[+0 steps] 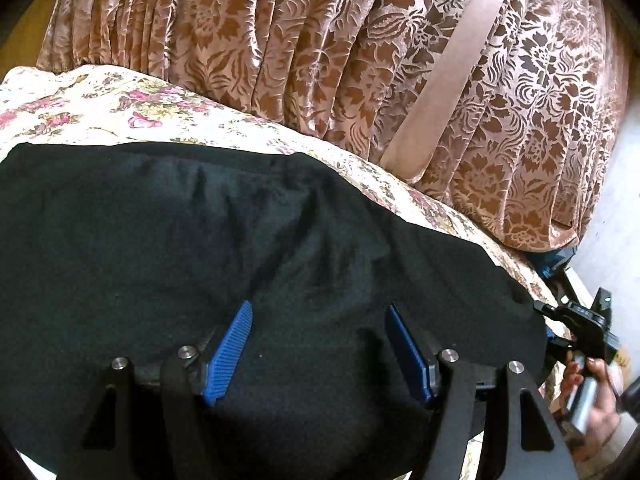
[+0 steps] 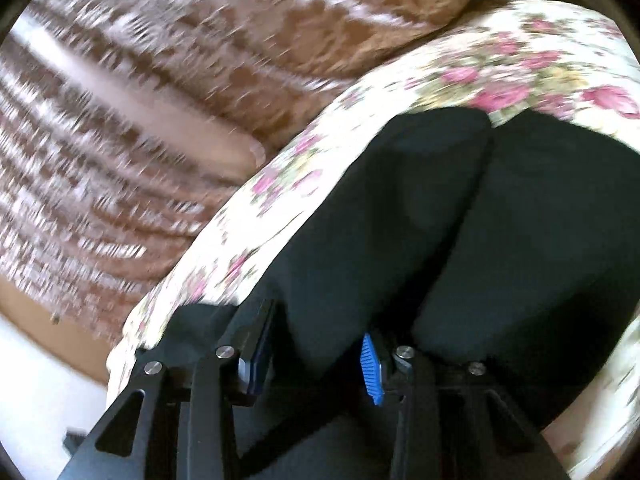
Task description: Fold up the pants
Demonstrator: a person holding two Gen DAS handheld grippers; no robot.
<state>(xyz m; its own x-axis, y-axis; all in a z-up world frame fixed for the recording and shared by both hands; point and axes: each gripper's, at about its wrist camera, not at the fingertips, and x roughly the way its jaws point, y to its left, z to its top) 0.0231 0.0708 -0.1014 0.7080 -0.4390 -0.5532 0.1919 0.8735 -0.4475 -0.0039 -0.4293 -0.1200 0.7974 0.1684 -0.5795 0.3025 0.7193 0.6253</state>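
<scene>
Left wrist view is showing the black pants point(image 1: 200, 248) lying spread over the floral bedspread point(image 1: 120, 100), which is covering the bed they are resting on. Beyond the pants, a brown patterned curtain point(image 1: 320, 60) is hanging along the far edge of the bedspread, with a plain pink band running down it. The left gripper point(image 1: 320, 320) is hovering over the near part of the pants with its blue pads point(image 1: 230, 352) standing well apart; it is released, gripping nothing, though black cloth is lying beneath the gap. At the right edge of the pants, a hand point(image 1: 588, 392) is holding the handle of the right gripper point(image 1: 576, 320), whose fingers cannot be made out from here.

Right wrist view is blurring with motion, the curtain point(image 2: 140, 120) smearing into streaks. The pants point(image 2: 460, 220) are lying here in two folded-looking lobes on the bedspread point(image 2: 500, 60), with a crease running between them. The right gripper point(image 2: 316, 340) is sitting at the near edge of the pants, its jaws opening; a ridge of black cloth is standing between the pads point(image 2: 370, 368), but they are not visibly pressing on it.
</scene>
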